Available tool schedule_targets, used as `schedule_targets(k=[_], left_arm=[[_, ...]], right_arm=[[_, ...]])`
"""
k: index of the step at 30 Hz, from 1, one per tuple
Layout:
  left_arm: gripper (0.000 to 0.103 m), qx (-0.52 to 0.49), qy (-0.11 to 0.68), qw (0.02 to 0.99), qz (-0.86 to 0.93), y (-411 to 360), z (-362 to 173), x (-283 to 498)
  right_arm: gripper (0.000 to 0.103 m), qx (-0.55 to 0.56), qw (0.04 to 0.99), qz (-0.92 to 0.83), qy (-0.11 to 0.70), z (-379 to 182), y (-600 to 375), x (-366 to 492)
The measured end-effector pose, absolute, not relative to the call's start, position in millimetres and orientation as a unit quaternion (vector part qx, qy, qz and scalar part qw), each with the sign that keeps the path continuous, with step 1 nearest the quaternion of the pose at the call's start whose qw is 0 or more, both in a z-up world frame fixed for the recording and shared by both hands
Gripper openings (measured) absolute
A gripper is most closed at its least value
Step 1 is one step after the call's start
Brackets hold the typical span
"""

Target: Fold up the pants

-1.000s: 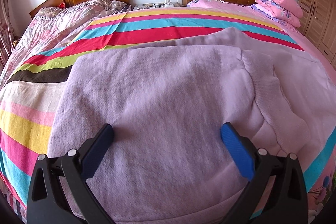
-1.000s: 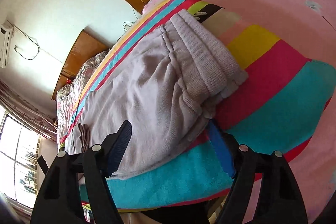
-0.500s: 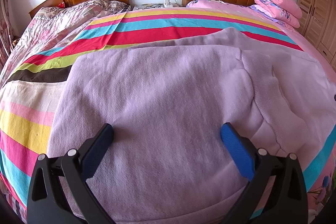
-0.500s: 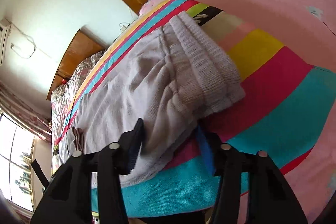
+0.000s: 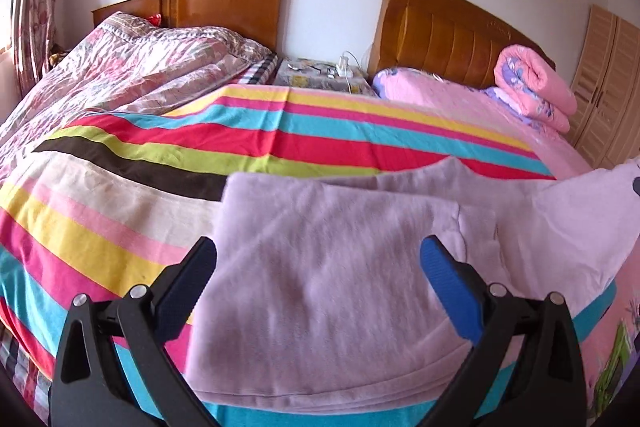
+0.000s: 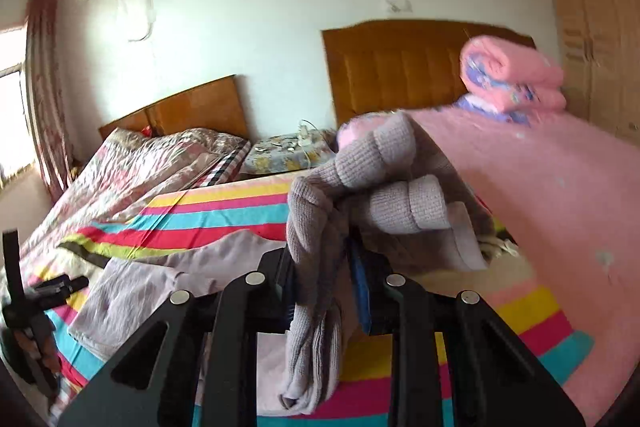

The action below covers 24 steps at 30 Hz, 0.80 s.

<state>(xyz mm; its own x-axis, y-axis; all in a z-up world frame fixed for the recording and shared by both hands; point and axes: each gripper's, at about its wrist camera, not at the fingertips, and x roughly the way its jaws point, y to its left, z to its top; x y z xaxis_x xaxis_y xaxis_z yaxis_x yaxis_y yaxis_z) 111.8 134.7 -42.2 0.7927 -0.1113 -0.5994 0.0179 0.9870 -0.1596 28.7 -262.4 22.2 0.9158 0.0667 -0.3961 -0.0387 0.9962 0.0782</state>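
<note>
Lilac sweatpants (image 5: 332, 267) lie folded lengthwise on a striped blanket (image 5: 240, 143). My left gripper (image 5: 320, 267) is open and hovers just above the pants near the bed's front edge, touching nothing. My right gripper (image 6: 324, 267) is shut on the ribbed waistband end (image 6: 360, 179) of the pants and holds it lifted off the bed. The rest of the pants (image 6: 160, 291) still lies flat to the left. The left gripper also shows at the far left of the right wrist view (image 6: 44, 291).
A pink sheet (image 6: 560, 187) covers the bed's right side, with a rolled pink quilt (image 5: 532, 87) by the wooden headboard (image 5: 448, 31). A second bed with a floral quilt (image 5: 120, 67) stands at left. A nightstand (image 5: 320, 75) sits between the beds. A wardrobe (image 5: 608, 83) stands at right.
My right gripper closed on the waistband end and lifted it up off the bed. My left gripper pulled back and to the left, still open.
</note>
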Motion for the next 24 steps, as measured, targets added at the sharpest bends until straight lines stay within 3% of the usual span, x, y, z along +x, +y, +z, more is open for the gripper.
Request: schedule_targets(k=[5, 9, 10, 11, 18, 24], left_arm=[[0.102, -0.145, 0.299, 0.943, 0.002, 207, -25, 89], [0.102, -0.159, 0.31, 0.937, 0.011, 239, -33, 72], [0.102, -0.158, 0.315, 0.936, 0.007, 242, -37, 66], [0.102, -0.159, 0.32, 0.934, -0.001, 244, -40, 62], [0.101, -0.239, 0.355, 0.888, -0.168, 228, -53, 64], [0.101, -0.258, 0.431, 0.824, -0.261, 182, -64, 96]], right_arm=[[0.026, -0.204, 0.953, 0.132, 0.183, 12, -81, 40], [0.024, -0.38, 0.877, 0.204, 0.212, -83, 25, 20], [0.017, -0.409, 0.858, 0.215, 0.222, -107, 41, 13], [0.017, -0.434, 0.847, 0.211, 0.221, -127, 48, 8], [0.017, -0.433, 0.869, 0.18, 0.161, -122, 41, -5], [0.017, -0.421, 0.882, 0.168, 0.13, -113, 35, -9]])
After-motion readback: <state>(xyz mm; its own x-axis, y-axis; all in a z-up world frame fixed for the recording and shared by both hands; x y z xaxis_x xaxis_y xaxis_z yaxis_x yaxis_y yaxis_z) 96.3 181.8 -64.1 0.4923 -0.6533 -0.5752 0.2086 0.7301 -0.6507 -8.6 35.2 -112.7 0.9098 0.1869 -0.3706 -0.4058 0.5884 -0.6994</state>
